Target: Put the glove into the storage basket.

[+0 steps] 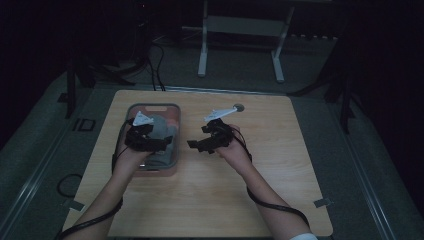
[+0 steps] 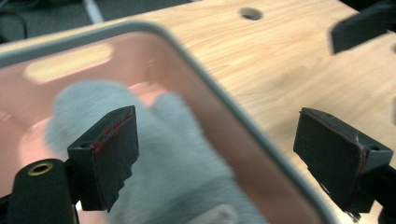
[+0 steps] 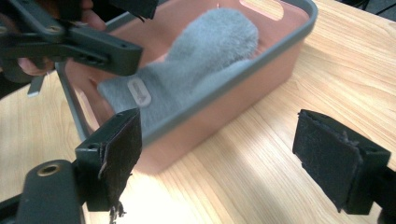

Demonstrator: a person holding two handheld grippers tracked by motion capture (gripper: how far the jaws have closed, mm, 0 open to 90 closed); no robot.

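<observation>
A pink bin with a grey rim stands on the left half of the wooden table. A grey fuzzy mitten lies inside it. My left gripper hovers over the bin, open. In the left gripper view its jaws straddle the bin's rim: one jaw is over the mitten, the other over bare table. My right gripper is open just right of the bin. It faces the bin's side wall and the mitten, with nothing between its jaws.
A round hole sits in the tabletop near the far edge. Beyond the table stands a white frame on legs. Cables trail on the dark floor at the left. The room is dim.
</observation>
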